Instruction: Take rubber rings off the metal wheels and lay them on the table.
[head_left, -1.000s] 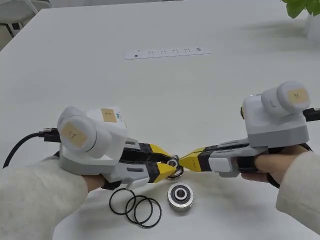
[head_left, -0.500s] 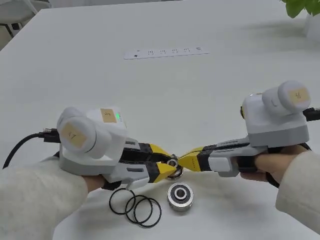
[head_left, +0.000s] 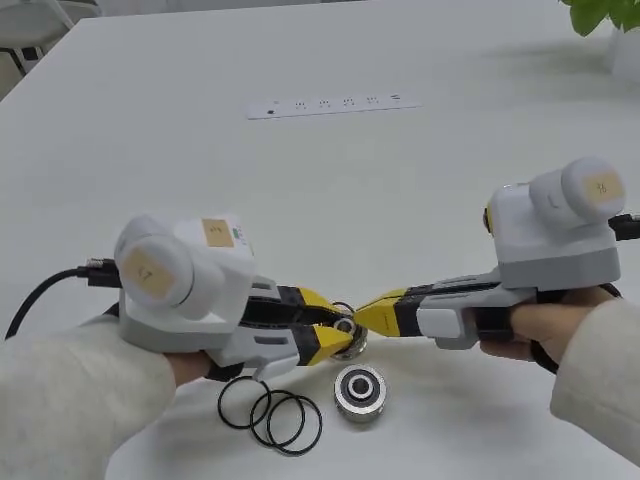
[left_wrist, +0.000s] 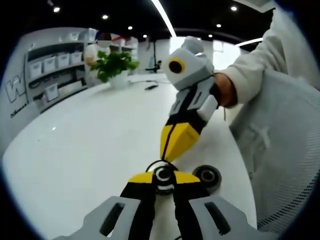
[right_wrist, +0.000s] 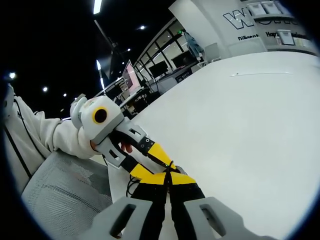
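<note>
**A:** Three loose rings (head_left: 270, 417) lie overlapping on the table (head_left: 300, 180), just under the left gripper (head_left: 336, 326). What's that gripper doing?

**B:** It's clamped on a wheel (left_wrist: 163, 176), which it holds between its jaws, clear of the table.

**A:** And what has changed?

**B:** Little. The right gripper (head_left: 364, 318) has edged in toward the left one, and its tip now meets the wheel's rim. Its jaws are pressed together, apparently nipping the ring (left_wrist: 151, 165). The ring stands up off the rim in a thin black loop right at that tip.

**A:** So that ring is starting to come off?

**B:** I judge so. It's lifted but not free. A second wheel (head_left: 360, 390) sits on the table just below both tips, near the loose rings. Whether it bears a ring I cannot tell.
</note>
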